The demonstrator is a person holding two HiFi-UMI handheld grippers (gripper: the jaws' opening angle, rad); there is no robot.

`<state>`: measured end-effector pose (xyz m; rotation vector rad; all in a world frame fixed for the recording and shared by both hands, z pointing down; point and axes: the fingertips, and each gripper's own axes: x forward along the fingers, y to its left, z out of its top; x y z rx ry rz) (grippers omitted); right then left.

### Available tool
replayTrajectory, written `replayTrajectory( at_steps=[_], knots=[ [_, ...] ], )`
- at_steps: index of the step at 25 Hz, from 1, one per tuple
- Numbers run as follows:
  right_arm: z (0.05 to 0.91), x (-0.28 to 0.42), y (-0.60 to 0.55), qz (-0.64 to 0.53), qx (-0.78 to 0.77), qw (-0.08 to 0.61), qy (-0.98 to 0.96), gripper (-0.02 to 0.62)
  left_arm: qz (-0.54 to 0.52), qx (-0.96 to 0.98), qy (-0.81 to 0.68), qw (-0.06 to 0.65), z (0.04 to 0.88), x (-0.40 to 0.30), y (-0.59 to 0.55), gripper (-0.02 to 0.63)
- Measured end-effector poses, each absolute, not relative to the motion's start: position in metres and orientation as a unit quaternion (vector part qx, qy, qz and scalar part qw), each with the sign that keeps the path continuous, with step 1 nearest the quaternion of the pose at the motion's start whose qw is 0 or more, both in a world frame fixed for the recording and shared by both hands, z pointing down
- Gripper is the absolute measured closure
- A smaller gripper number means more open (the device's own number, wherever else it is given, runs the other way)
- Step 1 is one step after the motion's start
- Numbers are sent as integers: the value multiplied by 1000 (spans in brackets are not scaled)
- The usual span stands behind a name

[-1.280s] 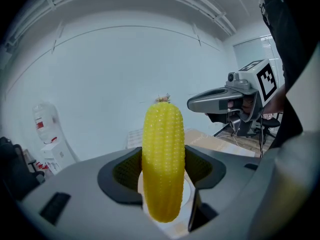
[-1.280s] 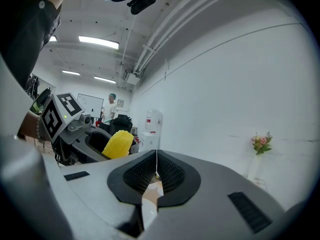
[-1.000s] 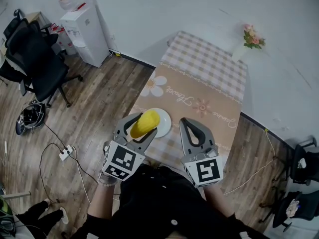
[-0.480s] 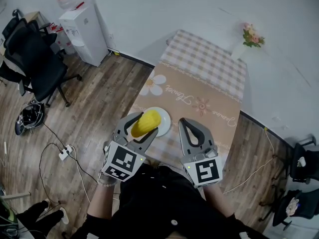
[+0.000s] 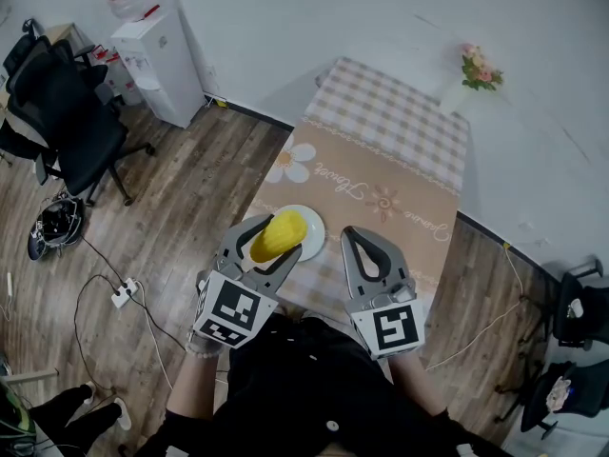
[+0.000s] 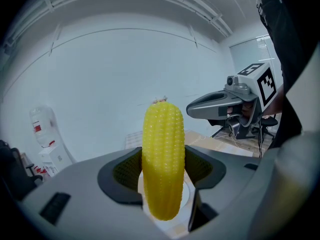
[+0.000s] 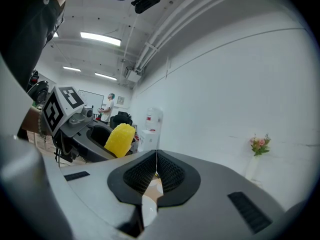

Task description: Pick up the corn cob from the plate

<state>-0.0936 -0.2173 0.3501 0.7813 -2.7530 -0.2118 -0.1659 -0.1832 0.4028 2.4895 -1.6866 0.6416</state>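
One clamped corn cob (image 6: 163, 159), seemingly one plate (image 5: 317, 231)

Left gripper (image 5: 274, 241), jaws full of corn cob (image 5: 277, 233), has open tablecloth (image 5: 381, 174) ahead, past the plate (image 5: 312, 227). Right gripper (image 5: 360, 238), jaws closed, crowds its right side; flower vase (image 5: 476, 72) stands far ahead-right.

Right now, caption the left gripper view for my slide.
Left gripper clamped on a yellow corn cob, right gripper beside it.
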Motion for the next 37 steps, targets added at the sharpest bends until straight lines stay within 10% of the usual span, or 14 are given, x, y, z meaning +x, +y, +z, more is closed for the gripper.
replayTrajectory(
  at_steps=[37],
  knots=[
    [355, -91, -211, -73, 269, 147, -949, 554, 207, 812, -545, 28, 401, -161, -182, 345]
  ],
)
